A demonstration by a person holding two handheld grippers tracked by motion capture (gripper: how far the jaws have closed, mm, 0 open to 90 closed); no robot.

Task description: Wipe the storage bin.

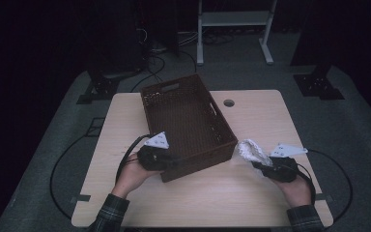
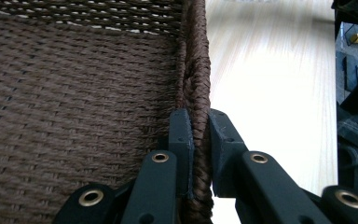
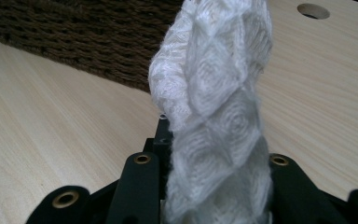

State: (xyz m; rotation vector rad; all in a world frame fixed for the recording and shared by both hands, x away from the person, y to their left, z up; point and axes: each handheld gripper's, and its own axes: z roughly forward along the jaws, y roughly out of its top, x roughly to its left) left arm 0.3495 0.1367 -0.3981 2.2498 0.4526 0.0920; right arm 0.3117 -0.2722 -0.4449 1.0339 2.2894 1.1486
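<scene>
Your left gripper (image 2: 199, 140) clamps the near-corner rim of the brown woven rectangular basket (image 1: 188, 121) (mid-table, tilted), while your right gripper (image 1: 261, 166) pinches a crumpled white knitted cloth (image 3: 214, 116) just beside its right wall.

The right tool (image 3: 214, 154) clamps a white knitted cloth (image 3: 214, 102), which stands upright between its black jaws. Behind, at far left, a brown woven basket (image 3: 84, 32) rests on the light wooden tabletop (image 3: 37, 130).

A pale wooden table (image 1: 232, 193) (with one round hole) carries a brown woven basket (image 1: 183, 111).
</scene>
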